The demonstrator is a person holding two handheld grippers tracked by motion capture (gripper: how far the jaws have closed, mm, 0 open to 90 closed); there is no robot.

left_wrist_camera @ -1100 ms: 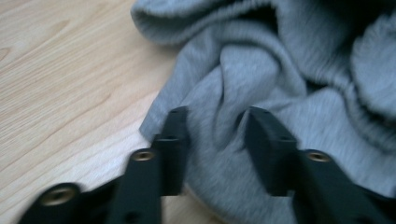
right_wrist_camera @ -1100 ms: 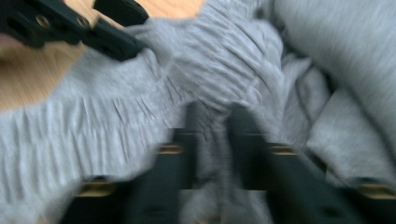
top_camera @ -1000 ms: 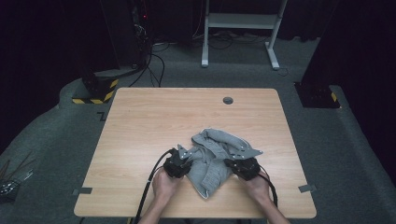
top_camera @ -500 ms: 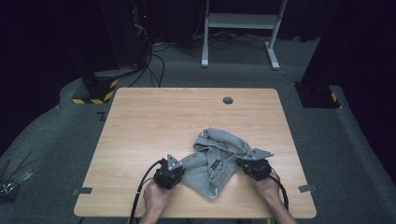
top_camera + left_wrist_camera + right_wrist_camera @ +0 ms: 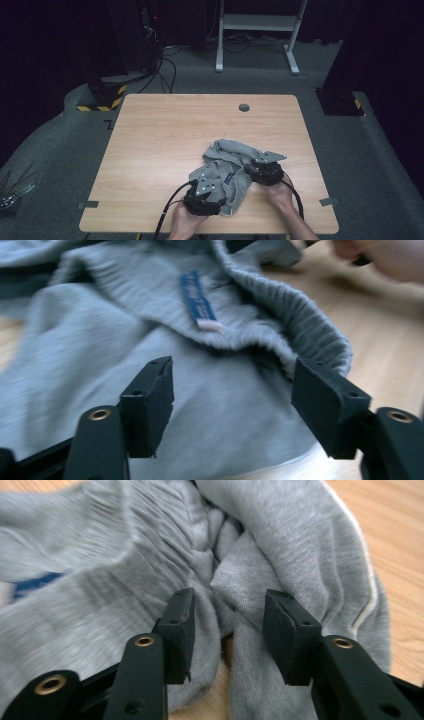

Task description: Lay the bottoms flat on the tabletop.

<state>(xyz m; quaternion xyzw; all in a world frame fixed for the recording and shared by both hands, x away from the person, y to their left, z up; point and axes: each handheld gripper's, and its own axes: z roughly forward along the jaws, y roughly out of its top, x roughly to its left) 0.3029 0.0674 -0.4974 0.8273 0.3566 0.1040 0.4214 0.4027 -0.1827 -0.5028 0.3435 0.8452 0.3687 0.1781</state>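
Observation:
A crumpled grey garment [image 5: 231, 159] lies on the wooden table [image 5: 165, 135], right of centre near the front edge. My left gripper [image 5: 207, 182] hovers over its front left part. In the left gripper view the left gripper [image 5: 235, 375] stands open; its jaws have just been opening, and under the wide gap lie the ribbed waistband [image 5: 300, 325] and a blue label [image 5: 195, 295]. My right gripper [image 5: 260, 167] sits at the garment's right side. In its own view the right gripper [image 5: 231, 602] is open, jaws just opening, with a loose fold of grey cloth [image 5: 240, 580] between them, unpinched.
A round cable hole [image 5: 244, 107] sits near the table's far edge. Tape strips [image 5: 87, 204] [image 5: 326, 201] mark the front corners. Behind the table stand a white frame [image 5: 260, 25] and a black-and-yellow striped base [image 5: 102, 97], with cables on the grey floor.
Both grippers have let go of the garment, which they had pulled taut between them. The left gripper has moved right over the cloth; the right one edged away from the front edge.

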